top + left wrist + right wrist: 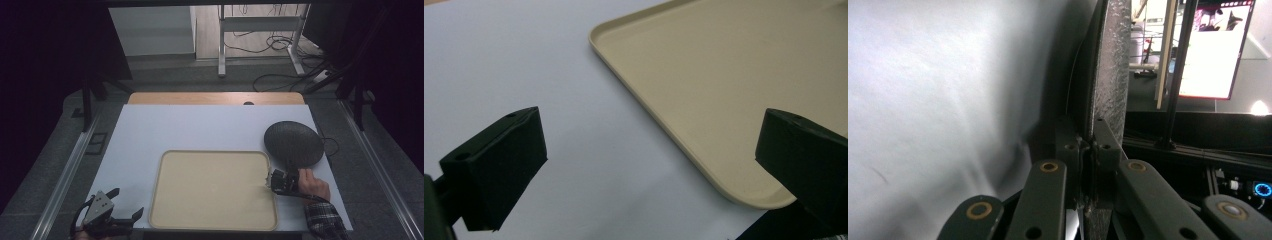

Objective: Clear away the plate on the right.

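Right gripper (278,181) pinched on the near rim of a dark, round, textured plate (294,143); jaws pressed together on the rim edge, as seen edge-on in the right gripper view, with the plate (1112,65) rising between them as a thin rough-surfaced disc of coarse, speckled grey finish. Held by a hand (315,184) with a plaid sleeve (325,221) entering from the bottom right. Plate positioned over the right side of the white table surface (150,135), just beside the far right corner of a beige rectangular tray with rounded corners and a raised lip (160,200), its far edge reaching toward the table's right border. Whether resting flat or slightly lifted: cannot tell. Left gripper (122,205) near the bottom left corner of the table, just beside the tray's near left corner, jaws spread wide and holding nothing; grey three-cornered plate visible on top. In the left gripper view, left gripper (649,165) with two black pads well apart, white surface and the tray corner (744,200) between them. Tray interior bare. Strip of wooden tabletop (215,98) exposed beyond the white surface.
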Demonstrator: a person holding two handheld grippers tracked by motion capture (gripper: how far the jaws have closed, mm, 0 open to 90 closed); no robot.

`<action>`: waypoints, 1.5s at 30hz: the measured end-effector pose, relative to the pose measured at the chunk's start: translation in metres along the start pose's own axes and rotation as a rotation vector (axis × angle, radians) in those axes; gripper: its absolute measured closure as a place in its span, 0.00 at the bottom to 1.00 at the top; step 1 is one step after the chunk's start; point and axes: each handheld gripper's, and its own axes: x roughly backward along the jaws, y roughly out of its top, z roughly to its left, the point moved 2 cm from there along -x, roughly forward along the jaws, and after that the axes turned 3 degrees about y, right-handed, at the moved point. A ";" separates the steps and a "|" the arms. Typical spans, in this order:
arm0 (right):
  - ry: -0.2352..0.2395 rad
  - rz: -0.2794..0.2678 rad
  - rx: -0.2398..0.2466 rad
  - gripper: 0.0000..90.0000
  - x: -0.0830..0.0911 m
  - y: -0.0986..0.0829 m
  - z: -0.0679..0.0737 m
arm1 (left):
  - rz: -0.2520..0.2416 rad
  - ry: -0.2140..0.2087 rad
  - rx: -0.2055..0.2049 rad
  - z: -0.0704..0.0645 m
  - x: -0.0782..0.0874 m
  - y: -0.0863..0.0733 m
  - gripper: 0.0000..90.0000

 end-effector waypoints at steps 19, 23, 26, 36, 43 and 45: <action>-0.046 -0.052 -0.011 0.92 0.027 0.002 -0.009 | 0.000 0.006 0.000 0.000 0.000 0.000 0.00; -0.017 -0.117 -0.027 0.92 0.035 0.004 -0.011 | 0.001 0.006 -0.002 0.000 0.000 0.000 0.00; -0.018 -0.098 -0.007 0.92 0.041 0.005 -0.012 | 0.000 0.008 -0.001 0.000 0.000 0.000 0.00; -0.031 -0.179 0.009 0.91 0.061 0.014 -0.009 | -0.004 0.013 0.003 0.001 0.001 0.000 0.00; -0.027 -0.234 0.034 0.90 0.077 0.026 -0.001 | -0.008 0.015 0.005 0.001 0.001 0.000 0.00; -0.076 -0.207 0.047 0.90 0.084 0.028 0.002 | -0.007 0.015 0.004 0.001 0.001 0.000 0.00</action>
